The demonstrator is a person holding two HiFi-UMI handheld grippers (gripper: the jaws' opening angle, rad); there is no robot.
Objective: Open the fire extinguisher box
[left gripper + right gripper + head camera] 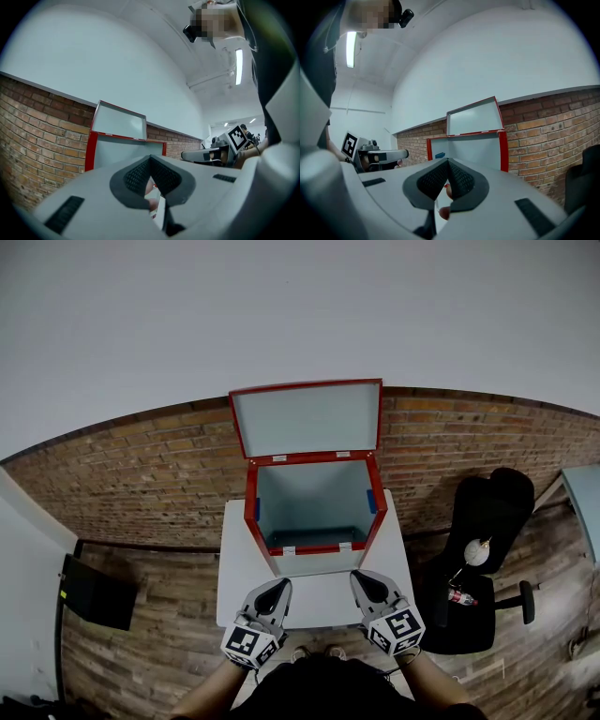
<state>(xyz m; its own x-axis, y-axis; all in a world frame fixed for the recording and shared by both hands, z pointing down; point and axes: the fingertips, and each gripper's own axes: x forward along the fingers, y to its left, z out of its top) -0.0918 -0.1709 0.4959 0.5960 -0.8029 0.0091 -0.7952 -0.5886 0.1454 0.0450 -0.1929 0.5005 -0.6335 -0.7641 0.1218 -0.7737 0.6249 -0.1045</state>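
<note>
In both gripper views my own gripper bodies fill the lower half, hiding the counter (236, 563) and the box's front wall, and I cannot identify the pinkish blur under each pair of jaws. My left gripper (277, 585) and right gripper (360, 577) are both closed on nothing, side by side above the counter's near part. Just ahead of them stands the fire extinguisher box (250, 514), red-framed and open, its lid (307, 418) raised upright at its far edge. The inside is pale grey, with a blue tab (372, 501) on each side wall.

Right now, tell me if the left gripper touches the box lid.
Apart. Head view: the open box lies between left gripper and raised lid.
</note>
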